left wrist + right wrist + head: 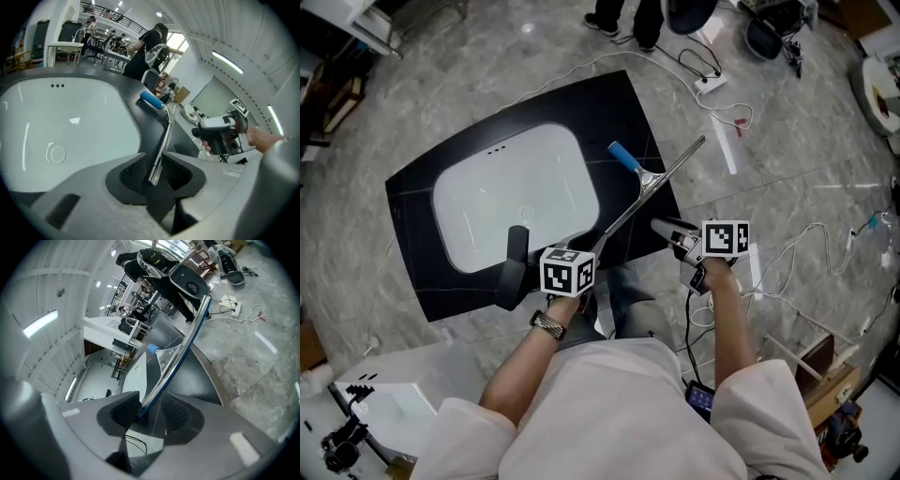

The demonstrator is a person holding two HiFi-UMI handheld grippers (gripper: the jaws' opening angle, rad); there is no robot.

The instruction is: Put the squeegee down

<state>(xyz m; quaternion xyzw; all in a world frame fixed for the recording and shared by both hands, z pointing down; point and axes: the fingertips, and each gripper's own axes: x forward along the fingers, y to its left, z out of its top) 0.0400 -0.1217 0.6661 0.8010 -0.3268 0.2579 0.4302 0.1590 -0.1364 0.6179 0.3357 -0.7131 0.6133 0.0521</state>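
The squeegee [652, 183] has a blue handle [623, 157] and a long metal blade. It lies across the right part of the black counter slab [609, 103], beside the white sink basin [469, 216]. My left gripper [592, 251] is at the blade's near end. In the left gripper view that end [153, 176] sits between the open jaws [154, 174] with a gap on each side. My right gripper [661, 227] is open, a little right of the blade. In the right gripper view the blade [183, 352] runs up from near the left pad of the gripper [150, 411].
The slab lies on a grey marble floor. White cables [806, 244] and a power strip [710, 82] trail over the floor at right. A person's feet [623, 23] stand beyond the slab. A cardboard box [830, 375] is near right, a white device [380, 408] near left.
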